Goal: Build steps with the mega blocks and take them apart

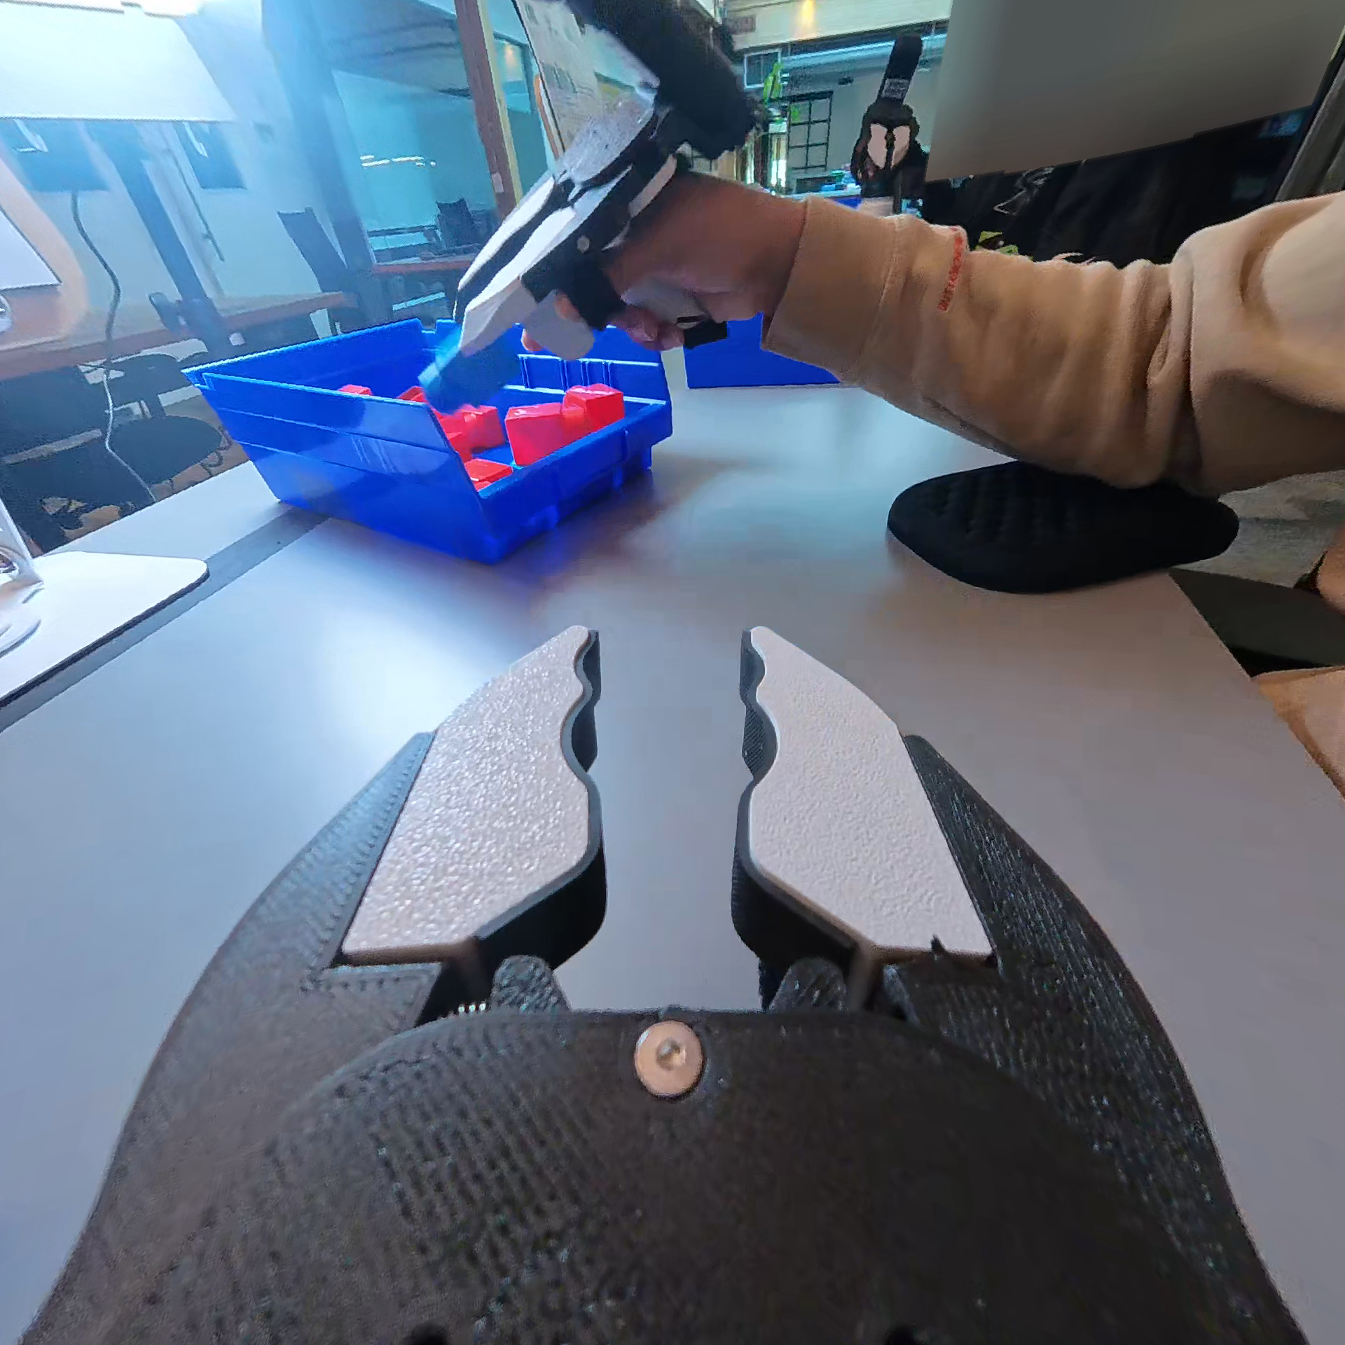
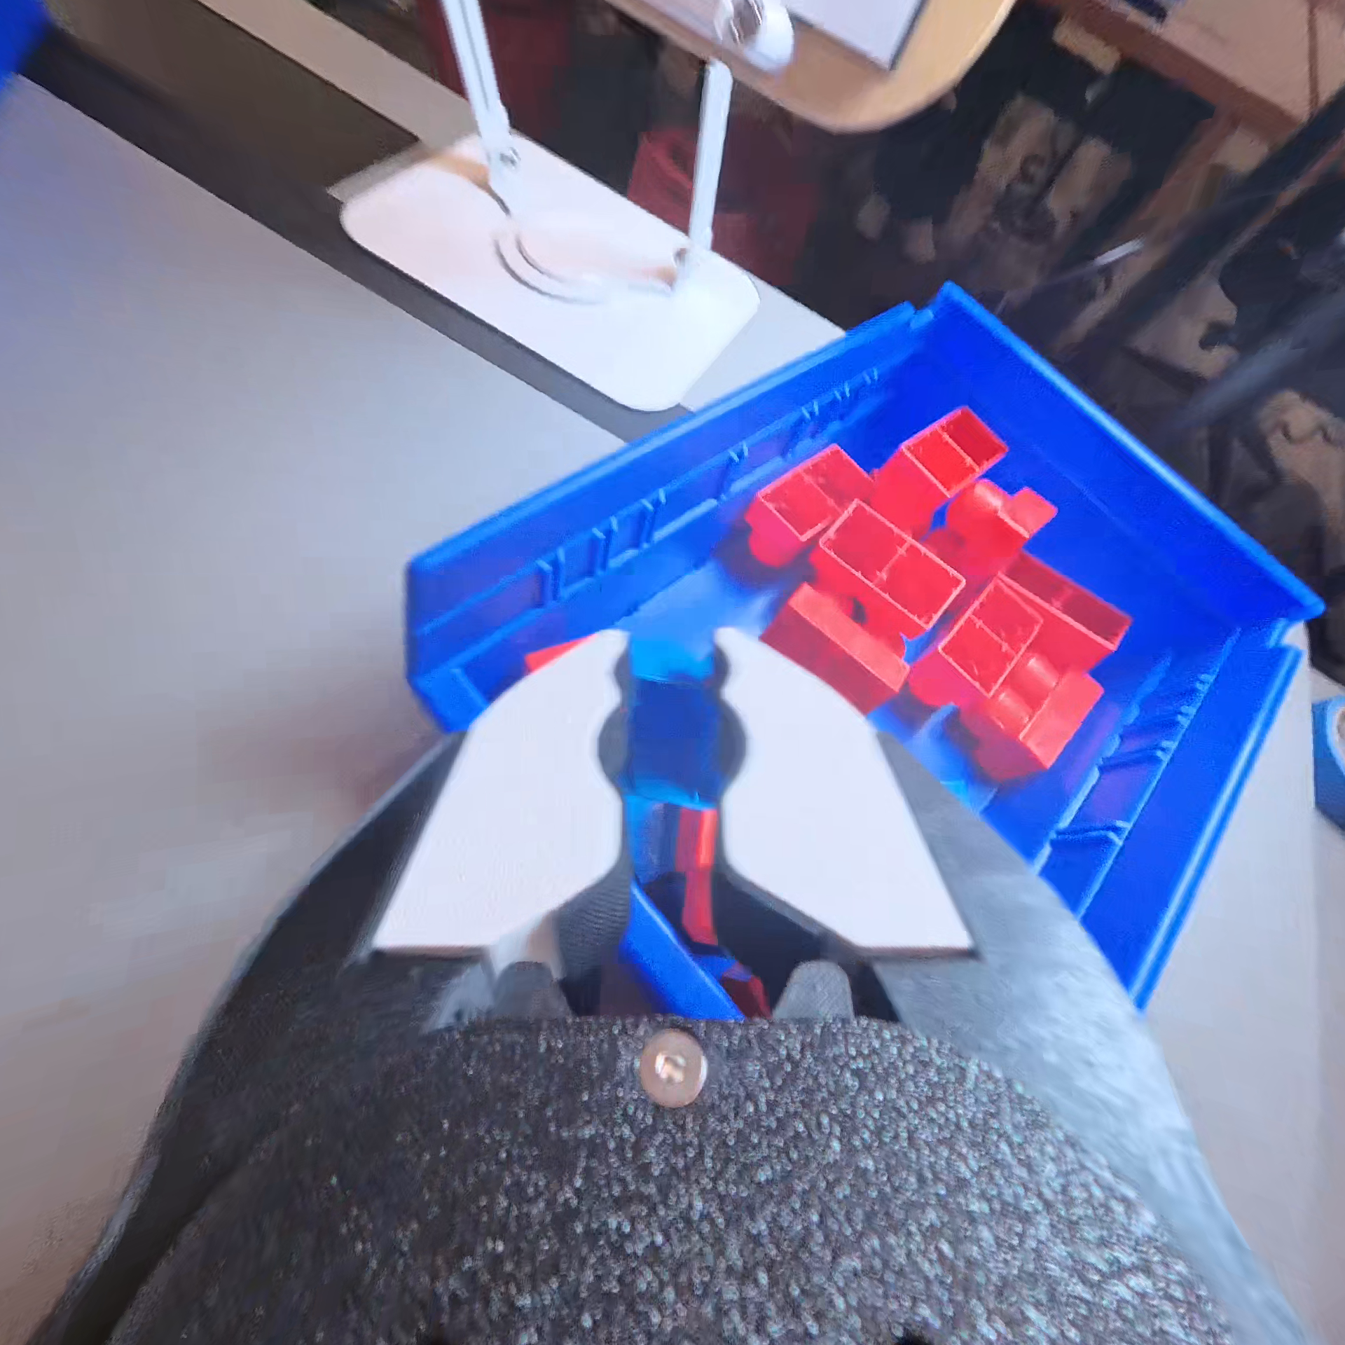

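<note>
A: What is being shown, from the largest thing down?

B: A grey table (image 1: 800, 509) is being occupied by a blue bin (image 1: 378, 466), which is being used as the landmark. Red blocks (image 2: 924, 582) are being kept in a heap inside the bin.

A: And the claws?

B: A blue block (image 1: 469, 375) is being gripped by the right gripper (image 1: 520, 335) just above the bin's near wall, over the red heap. The left gripper (image 1: 669, 648) is being held well apart from the bin, low over bare table, its jaws being kept apart with nothing between them.

A: Anything else?

B: A white lamp base (image 2: 553, 276) is being seen beside the bin.
</note>
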The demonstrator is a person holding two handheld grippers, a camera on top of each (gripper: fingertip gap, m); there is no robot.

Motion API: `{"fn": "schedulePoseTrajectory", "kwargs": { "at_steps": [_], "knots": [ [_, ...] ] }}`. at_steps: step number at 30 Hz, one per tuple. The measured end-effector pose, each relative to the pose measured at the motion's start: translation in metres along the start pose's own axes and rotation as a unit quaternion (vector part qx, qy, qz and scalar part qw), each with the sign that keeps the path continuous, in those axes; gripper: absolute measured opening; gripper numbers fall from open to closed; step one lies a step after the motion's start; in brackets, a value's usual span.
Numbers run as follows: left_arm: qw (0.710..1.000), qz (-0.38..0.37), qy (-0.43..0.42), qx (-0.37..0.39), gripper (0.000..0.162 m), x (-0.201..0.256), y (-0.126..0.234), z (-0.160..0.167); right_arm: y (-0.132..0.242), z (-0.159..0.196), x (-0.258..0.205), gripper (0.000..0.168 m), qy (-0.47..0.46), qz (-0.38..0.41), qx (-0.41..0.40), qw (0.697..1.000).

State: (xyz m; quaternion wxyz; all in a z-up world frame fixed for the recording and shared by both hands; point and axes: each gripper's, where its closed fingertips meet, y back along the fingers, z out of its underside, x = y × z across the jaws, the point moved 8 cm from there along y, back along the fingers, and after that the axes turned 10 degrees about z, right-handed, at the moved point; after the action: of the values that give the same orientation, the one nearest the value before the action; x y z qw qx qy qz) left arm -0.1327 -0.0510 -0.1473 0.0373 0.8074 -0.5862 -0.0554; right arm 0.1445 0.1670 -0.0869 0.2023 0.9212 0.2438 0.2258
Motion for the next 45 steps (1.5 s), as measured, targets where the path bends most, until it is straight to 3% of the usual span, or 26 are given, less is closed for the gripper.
{"fn": "schedulePoseTrajectory", "kwargs": {
  "at_steps": [1,2,8,19,23,27,32,35,41,45],
  "knots": [
    [1.0,0.0,0.0,-0.001,0.037,0.0,0.0,0.0,-0.007,0.005,0.001,0.004,-0.004,0.008,-0.009,1.0],
    [1.0,-0.001,0.0,-0.003,0.036,-0.001,0.0,0.001,-0.013,0.008,-0.001,0.004,0.001,0.013,-0.012,1.0],
    [1.0,0.0,-0.002,-0.006,0.035,-0.001,0.0,0.002,-0.022,0.006,-0.015,0.023,0.054,0.012,-0.005,0.998],
    [0.999,-0.04,0.014,-0.018,0.037,-0.015,0.009,-0.001,0.052,-0.011,0.0,0.027,-0.025,-0.052,0.143,0.988],
    [0.993,-0.111,-0.004,-0.027,0.04,-0.041,0.039,-0.025,0.069,0.002,0.0,0.027,-0.019,-0.044,0.151,0.987],
    [0.978,-0.205,0.015,-0.042,0.043,-0.08,0.093,-0.056,0.074,0.018,0.001,0.028,-0.03,-0.045,0.142,0.988],
    [0.935,-0.327,0.043,-0.131,0.046,-0.139,0.167,-0.078,0.064,0.036,0.001,0.028,-0.036,-0.037,0.107,0.993],
    [0.89,-0.38,0.068,-0.245,0.052,-0.179,0.207,-0.067,0.058,0.041,0.0,0.028,-0.024,-0.026,0.094,0.995],
    [0.79,-0.414,0.157,-0.424,0.06,-0.232,0.268,-0.024,0.046,0.047,-0.006,0.028,0.004,-0.006,0.072,0.997],
    [0.753,-0.421,0.182,-0.472,0.062,-0.248,0.291,-0.017,0.039,0.049,-0.011,0.028,0.019,-0.002,0.063,0.998]
  ]
}}
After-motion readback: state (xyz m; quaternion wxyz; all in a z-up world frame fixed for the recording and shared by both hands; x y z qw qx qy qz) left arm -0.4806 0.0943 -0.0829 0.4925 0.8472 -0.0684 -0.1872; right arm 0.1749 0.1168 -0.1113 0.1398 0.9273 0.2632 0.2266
